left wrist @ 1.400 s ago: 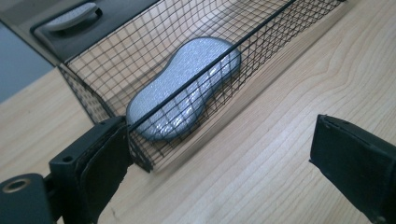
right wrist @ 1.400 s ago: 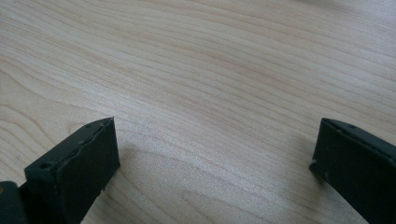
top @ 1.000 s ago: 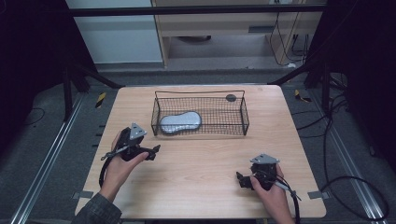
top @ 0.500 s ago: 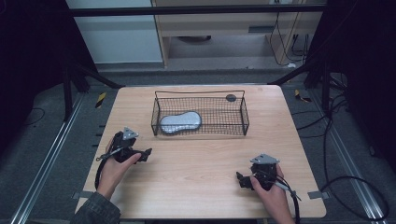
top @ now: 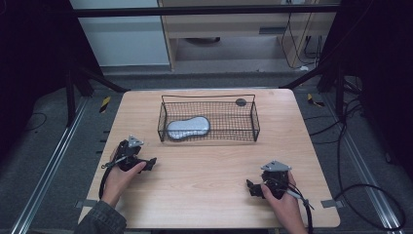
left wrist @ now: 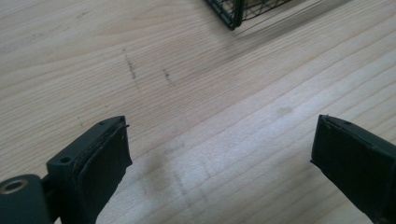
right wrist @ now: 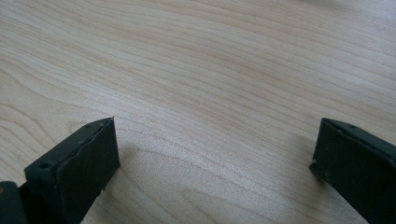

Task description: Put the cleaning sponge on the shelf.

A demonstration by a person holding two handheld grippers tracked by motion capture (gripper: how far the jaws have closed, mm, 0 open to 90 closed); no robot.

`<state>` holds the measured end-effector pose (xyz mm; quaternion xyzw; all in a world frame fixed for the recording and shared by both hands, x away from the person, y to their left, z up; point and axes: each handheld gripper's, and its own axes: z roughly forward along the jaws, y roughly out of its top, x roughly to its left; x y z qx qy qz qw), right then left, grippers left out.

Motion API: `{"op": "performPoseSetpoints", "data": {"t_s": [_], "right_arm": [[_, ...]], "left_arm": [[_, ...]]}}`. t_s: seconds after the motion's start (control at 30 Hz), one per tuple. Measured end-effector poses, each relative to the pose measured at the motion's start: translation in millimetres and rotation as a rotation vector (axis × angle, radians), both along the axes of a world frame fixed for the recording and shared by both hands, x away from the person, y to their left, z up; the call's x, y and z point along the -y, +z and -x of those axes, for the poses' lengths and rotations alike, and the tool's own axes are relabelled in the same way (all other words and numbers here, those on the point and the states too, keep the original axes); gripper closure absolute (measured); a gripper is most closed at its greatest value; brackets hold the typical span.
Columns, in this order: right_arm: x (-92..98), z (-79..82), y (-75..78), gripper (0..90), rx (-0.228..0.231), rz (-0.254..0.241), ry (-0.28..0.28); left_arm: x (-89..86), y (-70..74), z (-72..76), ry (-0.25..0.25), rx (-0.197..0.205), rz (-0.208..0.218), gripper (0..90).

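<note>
Both grippers rest low on the wooden table [top: 204, 170], jaws spread wide with only bare wood between them: the left gripper [top: 152, 163] near the basket's corner, the right gripper [top: 251, 187] well apart from it. The grey pad-like thing [top: 188, 127] (a mouse, perhaps; it is hard to tell through the mesh) lies inside the wire basket [top: 253, 127], at its left end. A reach could catch a jaw on the basket's rim and drag the whole basket.

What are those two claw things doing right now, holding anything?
Left gripper: open, holding nothing, over bare table.
Right gripper: open, holding nothing.
</note>
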<state>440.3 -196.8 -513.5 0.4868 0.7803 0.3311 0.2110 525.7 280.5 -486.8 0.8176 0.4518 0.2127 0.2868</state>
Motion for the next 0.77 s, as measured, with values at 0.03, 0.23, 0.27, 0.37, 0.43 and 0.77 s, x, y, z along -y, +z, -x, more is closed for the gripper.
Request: {"op": "performPoseSetpoints", "data": {"t_s": [0.03,0.23,0.27,0.37,0.43,0.77], "right_arm": [[0.0,0.0,0.0,0.7,0.000,0.000,0.000],[0.0,0.0,0.0,0.6,0.000,0.000,0.000],[0.0,0.0,0.0,0.6,0.000,0.000,0.000],[0.0,0.0,0.0,0.6,0.000,0.000,0.000],[0.0,0.0,0.0,0.6,0.000,0.000,0.000],[-0.1,-0.5,0.0,0.4,-0.002,-0.001,-0.001]], "left_arm": [[-1.3,-2.0,-0.9,0.008,-0.004,-0.003,3.6],[-6.8,-14.1,-4.8,0.020,-0.007,0.029,1.9],[-7.9,-15.1,-5.5,0.021,-0.007,0.041,1.6],[-11.9,-17.8,-7.0,0.031,-0.013,0.074,0.0],[-14.3,-21.2,-5.3,0.022,0.023,0.095,0.0],[-14.2,-21.2,-5.3,0.023,0.024,0.095,0.0]]}}
